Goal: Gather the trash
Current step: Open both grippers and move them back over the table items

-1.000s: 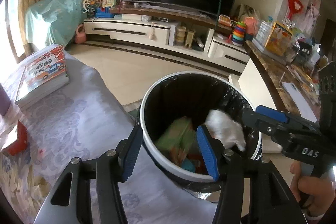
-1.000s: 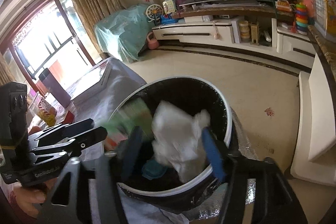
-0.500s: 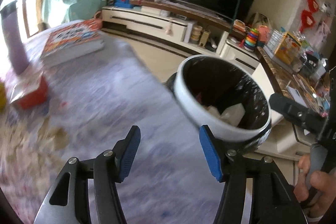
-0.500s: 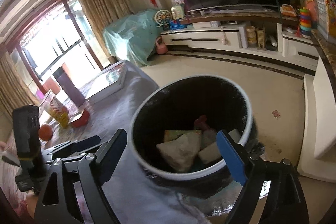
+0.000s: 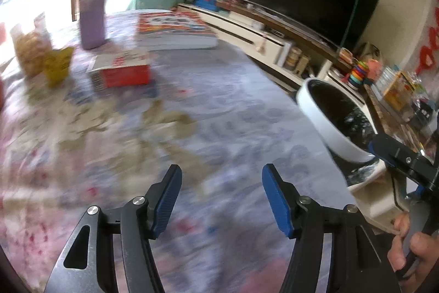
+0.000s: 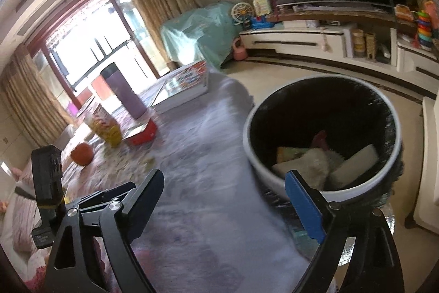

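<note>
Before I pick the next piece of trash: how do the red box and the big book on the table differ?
The red box is smaller, with red sides; the big book is thicker, with white page edges. The box lies nearer the purple bottle's base. Both lie flat on the tablecloth.

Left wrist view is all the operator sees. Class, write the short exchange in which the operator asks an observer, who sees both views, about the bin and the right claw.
Operator: I see only the dark inside of the bin. Is anything in it?
Observer: Yes. The bin holds a crumpled white wad and flat packets.
Operator: One finger of the right claw shows at my edge. Is it carrying anything?
Observer: No. The right claw is open wide, with nothing between its fingers.
</note>
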`<control>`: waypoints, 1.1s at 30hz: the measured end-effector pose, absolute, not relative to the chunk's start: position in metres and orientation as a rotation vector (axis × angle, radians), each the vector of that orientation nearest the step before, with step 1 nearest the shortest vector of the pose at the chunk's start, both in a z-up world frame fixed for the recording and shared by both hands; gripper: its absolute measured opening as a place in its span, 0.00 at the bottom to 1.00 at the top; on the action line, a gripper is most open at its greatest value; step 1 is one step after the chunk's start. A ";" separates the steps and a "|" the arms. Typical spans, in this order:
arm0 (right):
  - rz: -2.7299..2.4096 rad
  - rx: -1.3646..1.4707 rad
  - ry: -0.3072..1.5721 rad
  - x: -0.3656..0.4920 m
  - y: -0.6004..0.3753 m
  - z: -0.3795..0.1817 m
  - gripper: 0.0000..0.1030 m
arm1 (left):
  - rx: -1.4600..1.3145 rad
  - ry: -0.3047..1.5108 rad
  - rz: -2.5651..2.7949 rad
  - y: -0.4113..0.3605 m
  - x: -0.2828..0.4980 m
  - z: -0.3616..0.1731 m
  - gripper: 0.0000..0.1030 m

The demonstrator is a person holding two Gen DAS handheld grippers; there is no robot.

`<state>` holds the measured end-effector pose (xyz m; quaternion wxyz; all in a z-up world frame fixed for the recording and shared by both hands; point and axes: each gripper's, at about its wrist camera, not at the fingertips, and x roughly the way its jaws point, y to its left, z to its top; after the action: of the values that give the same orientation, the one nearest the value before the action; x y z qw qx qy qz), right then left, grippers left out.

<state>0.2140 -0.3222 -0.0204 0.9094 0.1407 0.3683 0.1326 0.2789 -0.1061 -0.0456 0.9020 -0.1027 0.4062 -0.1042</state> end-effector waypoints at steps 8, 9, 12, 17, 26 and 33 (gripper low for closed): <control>0.336 0.257 0.788 0.217 -0.288 -0.028 0.91 | -0.264 0.834 -0.149 -0.058 0.264 -0.046 0.59; 0.344 0.253 0.792 0.218 -0.283 -0.029 0.91 | -0.265 0.833 -0.139 -0.053 0.263 -0.045 0.59; 0.364 0.238 0.801 0.220 -0.269 -0.032 0.91 | -0.277 0.827 -0.110 -0.039 0.259 -0.043 0.59; 0.391 0.234 0.820 0.228 -0.251 -0.039 0.91 | -0.299 0.821 -0.069 -0.012 0.260 -0.042 0.59; 0.429 0.221 0.847 0.245 -0.213 -0.049 0.91 | -0.310 0.819 -0.005 0.027 0.274 -0.046 0.59; 0.452 0.205 0.858 0.261 -0.191 -0.054 0.91 | -0.280 0.798 0.037 0.051 0.310 -0.042 0.62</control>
<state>0.2606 -0.1914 -0.0540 0.8797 0.0985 0.4116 0.2168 0.3102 0.0509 -0.0421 0.9116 -0.1360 0.3874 0.0182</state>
